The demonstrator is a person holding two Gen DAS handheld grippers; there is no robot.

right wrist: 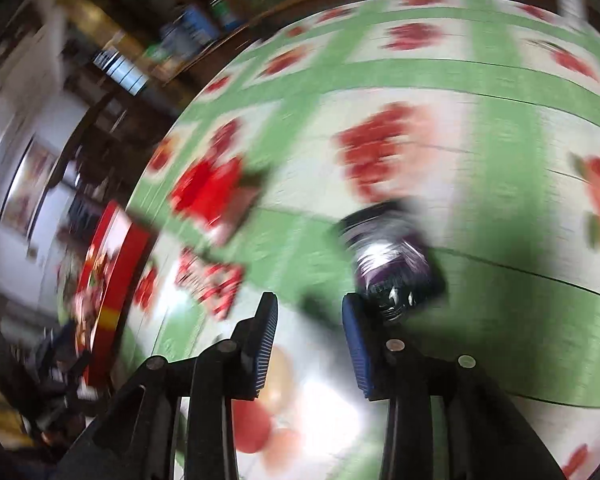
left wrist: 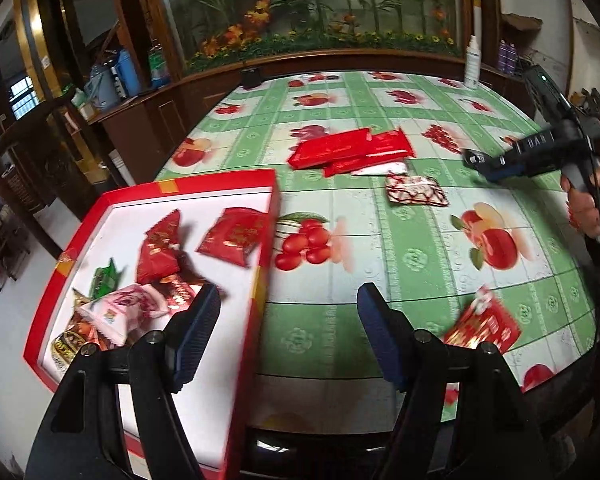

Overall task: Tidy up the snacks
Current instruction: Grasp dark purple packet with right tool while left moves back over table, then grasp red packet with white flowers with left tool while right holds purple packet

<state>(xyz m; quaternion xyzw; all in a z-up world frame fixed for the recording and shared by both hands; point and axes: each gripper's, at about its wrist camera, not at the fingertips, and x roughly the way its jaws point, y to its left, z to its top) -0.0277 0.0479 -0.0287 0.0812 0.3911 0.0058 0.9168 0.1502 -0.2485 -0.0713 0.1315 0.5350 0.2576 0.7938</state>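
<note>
Lying just beyond the right tool [right wrist: 310,320], a dark wrapped snack [right wrist: 392,252].

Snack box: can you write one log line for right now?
snack box: several packets inside | left tongs: open, empty | right tongs: open, nearing dark packet

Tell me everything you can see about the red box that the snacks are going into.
The red box is a shallow open tray, cardboard by the look of it, with red walls, yellow patches on the rim and a plain white floor. It lies flat at the near left edge of the table, on the green fruit-print cloth. Inside lie several wrapped snacks: red packets, a pink one, a green one. The left gripper hangs open above its near right wall, not touching it.
</note>
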